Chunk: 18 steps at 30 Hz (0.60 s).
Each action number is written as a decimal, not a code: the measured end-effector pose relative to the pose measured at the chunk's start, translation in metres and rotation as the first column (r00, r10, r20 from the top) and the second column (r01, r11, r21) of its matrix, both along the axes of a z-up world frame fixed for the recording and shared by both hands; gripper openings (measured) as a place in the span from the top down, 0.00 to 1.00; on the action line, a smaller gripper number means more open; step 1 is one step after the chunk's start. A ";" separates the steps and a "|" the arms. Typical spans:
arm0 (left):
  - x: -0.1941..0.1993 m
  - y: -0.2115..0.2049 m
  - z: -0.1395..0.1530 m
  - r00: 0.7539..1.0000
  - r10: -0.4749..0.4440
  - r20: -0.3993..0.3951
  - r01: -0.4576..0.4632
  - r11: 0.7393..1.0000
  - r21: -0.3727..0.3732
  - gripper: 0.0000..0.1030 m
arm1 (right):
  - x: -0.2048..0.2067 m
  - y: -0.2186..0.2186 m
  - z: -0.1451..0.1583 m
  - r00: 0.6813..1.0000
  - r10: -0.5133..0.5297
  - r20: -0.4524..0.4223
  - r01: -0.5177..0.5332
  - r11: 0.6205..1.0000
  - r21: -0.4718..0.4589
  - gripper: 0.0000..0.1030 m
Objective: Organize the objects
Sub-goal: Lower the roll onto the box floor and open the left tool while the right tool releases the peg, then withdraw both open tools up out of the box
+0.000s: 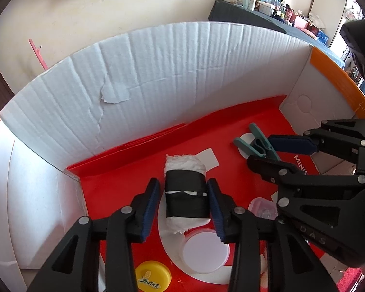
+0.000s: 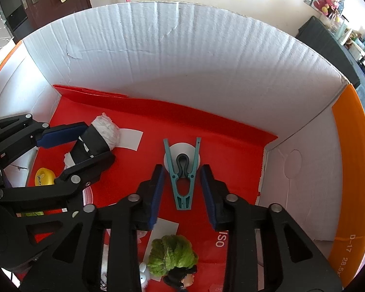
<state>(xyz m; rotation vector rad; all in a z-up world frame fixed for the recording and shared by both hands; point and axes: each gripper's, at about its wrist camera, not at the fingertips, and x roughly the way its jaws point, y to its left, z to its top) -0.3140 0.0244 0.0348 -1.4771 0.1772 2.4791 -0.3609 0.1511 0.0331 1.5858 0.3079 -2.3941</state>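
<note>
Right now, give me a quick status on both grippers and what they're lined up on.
Left gripper open, straddling white roll with black band. Right gripper open around teal clothespin. Neither clamped. Nothing between them.

Inside the box (image 1: 158, 73), on its red floor, a white roll (image 1: 186, 192) wrapped in a black band lies on its side, pointing away from me, between my left fingers. A teal clip (image 2: 183, 172) lies flat further right, its two prongs spread in a V over a white disc, its tail toward me. Nearer me sit a yellow cap (image 1: 152, 277), a white lid (image 1: 204, 251) and a green pom-pom (image 2: 171, 254).
</note>
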 end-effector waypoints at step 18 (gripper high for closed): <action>0.017 -0.018 0.011 1.000 0.018 -0.024 -0.017 0.999 0.029 0.52 | 0.002 0.005 0.013 0.999 -0.013 -0.034 0.013 1.000 0.005 0.55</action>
